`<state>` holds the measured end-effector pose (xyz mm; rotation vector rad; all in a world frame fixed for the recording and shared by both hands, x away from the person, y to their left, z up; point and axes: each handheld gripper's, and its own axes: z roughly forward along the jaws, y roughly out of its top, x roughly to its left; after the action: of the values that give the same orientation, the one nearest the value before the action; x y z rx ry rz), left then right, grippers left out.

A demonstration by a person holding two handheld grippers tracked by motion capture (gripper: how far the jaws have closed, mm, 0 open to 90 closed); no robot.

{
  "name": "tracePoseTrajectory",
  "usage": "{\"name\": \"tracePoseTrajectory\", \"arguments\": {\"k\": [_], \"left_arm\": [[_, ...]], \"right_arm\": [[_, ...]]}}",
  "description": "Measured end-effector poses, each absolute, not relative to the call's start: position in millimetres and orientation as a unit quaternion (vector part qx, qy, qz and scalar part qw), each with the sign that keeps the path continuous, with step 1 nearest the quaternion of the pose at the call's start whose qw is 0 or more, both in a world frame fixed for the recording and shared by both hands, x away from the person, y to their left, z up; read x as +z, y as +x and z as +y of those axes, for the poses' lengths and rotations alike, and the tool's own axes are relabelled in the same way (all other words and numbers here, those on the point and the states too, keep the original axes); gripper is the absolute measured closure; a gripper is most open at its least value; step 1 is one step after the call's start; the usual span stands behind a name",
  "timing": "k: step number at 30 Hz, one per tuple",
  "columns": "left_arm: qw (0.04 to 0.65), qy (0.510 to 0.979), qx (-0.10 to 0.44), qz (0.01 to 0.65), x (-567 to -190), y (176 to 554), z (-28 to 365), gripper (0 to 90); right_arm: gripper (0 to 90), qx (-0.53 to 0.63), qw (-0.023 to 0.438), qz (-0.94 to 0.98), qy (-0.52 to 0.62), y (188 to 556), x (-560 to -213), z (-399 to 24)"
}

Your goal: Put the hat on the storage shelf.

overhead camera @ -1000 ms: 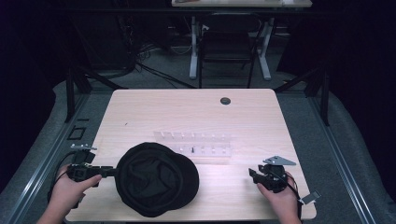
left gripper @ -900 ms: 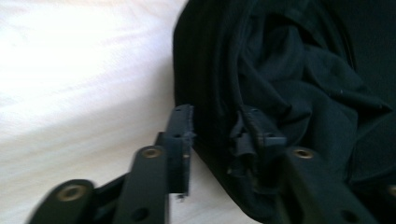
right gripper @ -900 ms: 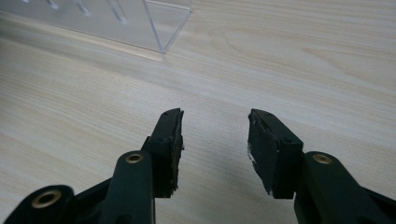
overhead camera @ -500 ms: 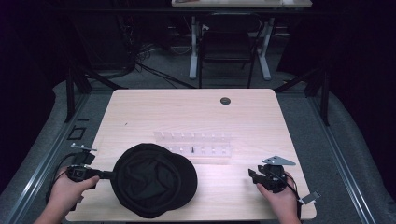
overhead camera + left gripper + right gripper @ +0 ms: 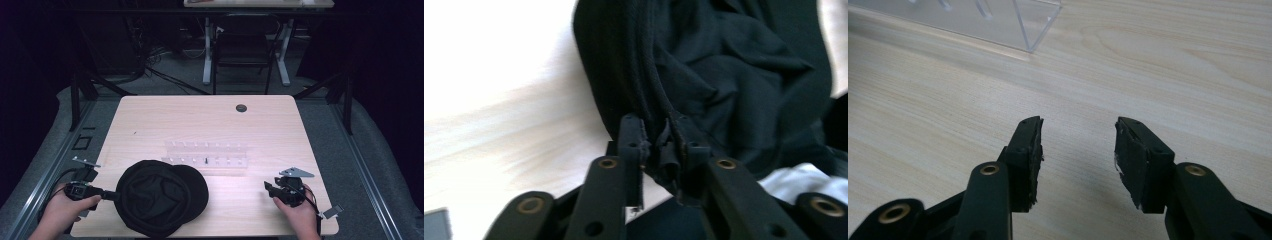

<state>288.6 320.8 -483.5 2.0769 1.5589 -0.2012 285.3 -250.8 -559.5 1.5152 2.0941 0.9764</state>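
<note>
A black cap (image 5: 160, 197) lies at the table's (image 5: 210, 120) seven o'clock, its edge pinched in the left gripper's (image 5: 107, 195) jaws. The right gripper (image 5: 268, 188) rests at five o'clock, jaws apart and empty. A clear rack (image 5: 207, 159) (centre) sits untouched; progress is unclear.

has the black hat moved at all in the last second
Yes. In the high view the hat has slid toward the table's left edge, away from the clear rack, which stayed put. The left tool is shut on its rim.
</note>
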Motion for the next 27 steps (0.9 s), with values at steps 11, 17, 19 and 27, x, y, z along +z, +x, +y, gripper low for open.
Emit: {"name": "tracePoseTrajectory", "arguments": {"k": [11,17,19,27], "left_arm": [[0.245,0.76,-0.055,0.6,-511,295,327,66.7],[0.243,0.76,-0.039,0.601,-522,296,327,66.2],[0.239,0.762,-0.038,0.601,-523,297,327,66.7],[0.243,0.748,-0.053,0.615,-532,300,329,66.1]], "right_arm": [[52.6,0.348,0.187,0.745,0.537,286,-560,-251],[52.1,0.345,0.185,0.747,0.537,285,-560,-250],[52.0,0.346,0.185,0.747,0.537,285,-560,-250],[51.9,0.345,0.185,0.749,0.535,286,-560,-249]]}}
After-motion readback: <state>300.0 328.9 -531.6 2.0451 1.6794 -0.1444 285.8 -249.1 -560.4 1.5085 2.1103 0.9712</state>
